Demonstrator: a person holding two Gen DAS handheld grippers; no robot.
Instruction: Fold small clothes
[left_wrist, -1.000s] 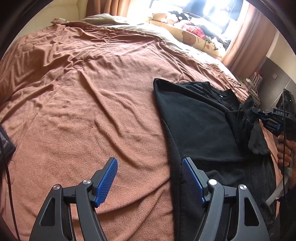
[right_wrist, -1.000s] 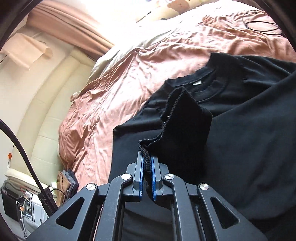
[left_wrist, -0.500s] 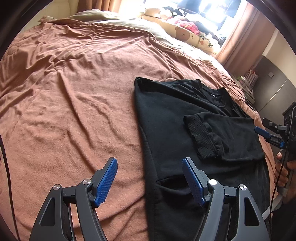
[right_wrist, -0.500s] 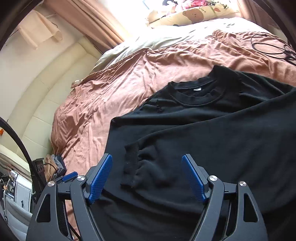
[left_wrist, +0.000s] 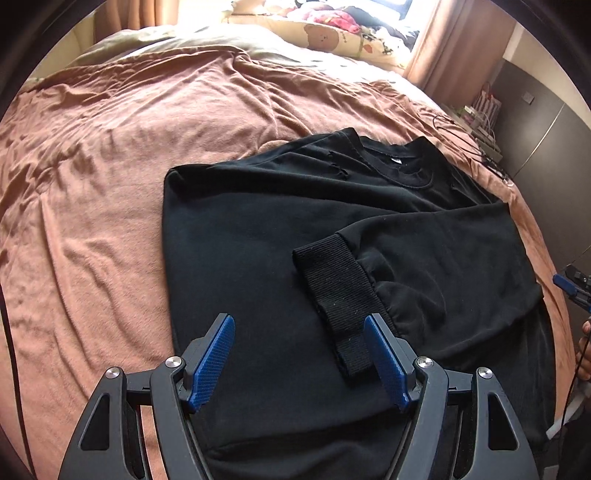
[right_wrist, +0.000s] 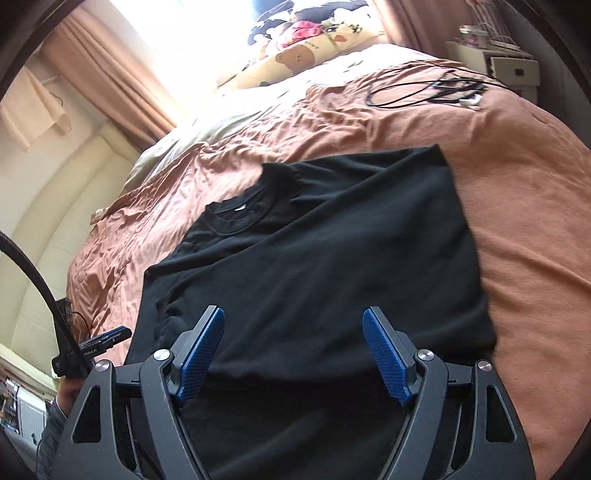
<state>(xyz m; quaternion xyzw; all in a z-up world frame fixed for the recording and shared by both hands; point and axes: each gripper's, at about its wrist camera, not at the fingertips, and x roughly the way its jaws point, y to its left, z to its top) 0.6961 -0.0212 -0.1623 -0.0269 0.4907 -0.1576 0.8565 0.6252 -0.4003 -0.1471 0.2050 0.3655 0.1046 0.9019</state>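
Lying flat on the brown bedspread (left_wrist: 92, 221), the black sweatshirt (left_wrist: 258, 229) has one sleeve folded across its body, ribbed cuff (left_wrist: 336, 295) uppermost. Left gripper (left_wrist: 299, 354) and right gripper (right_wrist: 293, 350) both hang above it, jaws apart, holding nothing. Risk: the loose cuff may slide or bunch if the next fold drags the layers beneath it.

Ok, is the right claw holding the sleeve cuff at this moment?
No, the right claw is open with nothing between its pads, and the ribbed cuff lies flat on the black sweatshirt.
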